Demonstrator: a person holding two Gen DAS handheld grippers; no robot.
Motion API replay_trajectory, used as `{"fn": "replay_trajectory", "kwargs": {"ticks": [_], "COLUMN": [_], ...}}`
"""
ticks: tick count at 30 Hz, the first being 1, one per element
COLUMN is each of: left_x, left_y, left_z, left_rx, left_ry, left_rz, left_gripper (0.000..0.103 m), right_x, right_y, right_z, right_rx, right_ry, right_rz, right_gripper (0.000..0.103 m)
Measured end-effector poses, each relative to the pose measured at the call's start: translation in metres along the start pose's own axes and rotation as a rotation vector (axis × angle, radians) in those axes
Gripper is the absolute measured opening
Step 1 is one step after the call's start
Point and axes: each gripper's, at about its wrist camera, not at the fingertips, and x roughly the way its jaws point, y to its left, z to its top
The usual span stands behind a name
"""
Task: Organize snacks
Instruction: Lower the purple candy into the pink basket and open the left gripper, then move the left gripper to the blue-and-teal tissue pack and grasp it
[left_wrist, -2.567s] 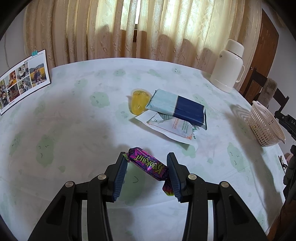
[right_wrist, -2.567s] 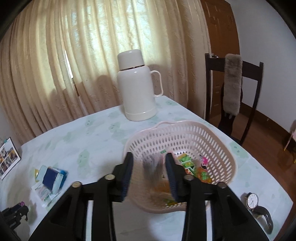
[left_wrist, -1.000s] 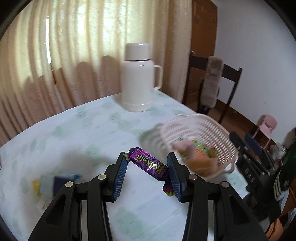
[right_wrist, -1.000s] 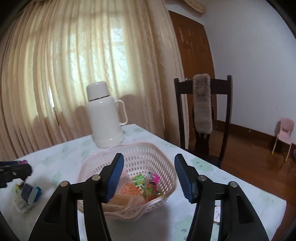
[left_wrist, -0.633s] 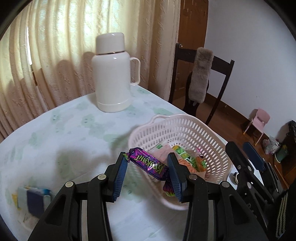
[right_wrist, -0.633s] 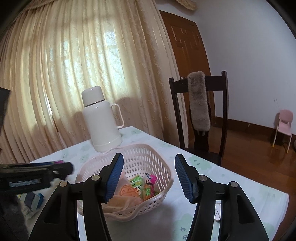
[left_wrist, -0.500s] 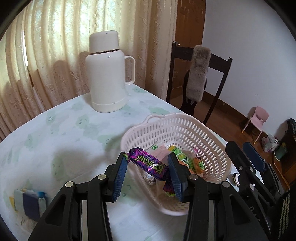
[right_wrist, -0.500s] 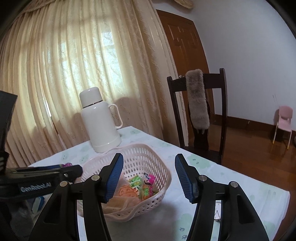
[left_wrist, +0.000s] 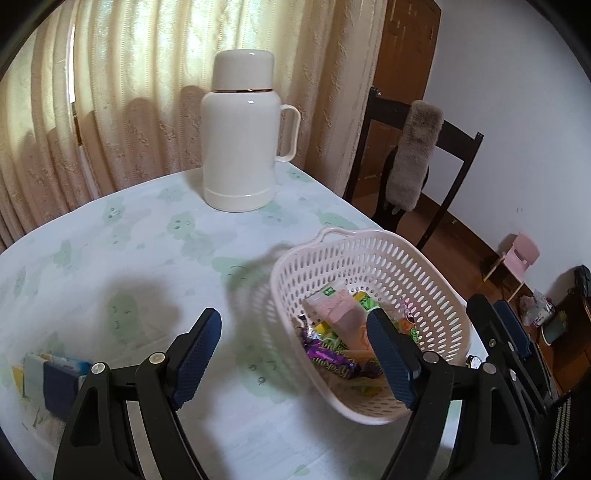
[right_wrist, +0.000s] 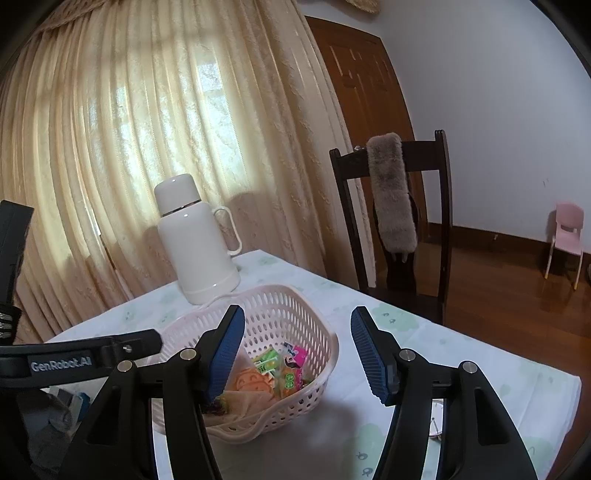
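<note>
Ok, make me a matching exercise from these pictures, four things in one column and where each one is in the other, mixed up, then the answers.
Things:
1. purple candy bar
2. white thermos
3. furry grey cover
4. blue packet

Places:
A. draped over the chair back
B. lying in the pink basket
C. on the table by the left gripper's left finger
D. standing on the table in front of the curtain

Pairs: 1-B, 2-D, 3-A, 4-C

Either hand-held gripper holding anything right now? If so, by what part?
Nothing held. Left hand-held gripper jaws are opening, empty; the purple candy bar lies in the basket. Right hand-held gripper is open, empty.
</note>
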Motion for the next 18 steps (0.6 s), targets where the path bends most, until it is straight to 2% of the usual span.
{"fn": "replay_trajectory", "kwargs": {"ticks": [12,18], "left_x": [-0.023,-0.027], "left_y": [0.022,0.05], "left_z": [-0.01,-0.019], "left_rx": [-0.035,-0.088], "left_ry": [-0.02,0.0], "left_rz": [0.065,0.137], "left_gripper": [0.078,0.078], "right_x": [-0.003,-0.003], "right_y": [0.006,0.011], "right_z": [-0.002,-0.003], "right_rx": [-0.038,-0.06], "right_ry": [-0.007,-0.006], "right_rz": [0.005,0.007], "right_gripper": [0.061,0.061]}}
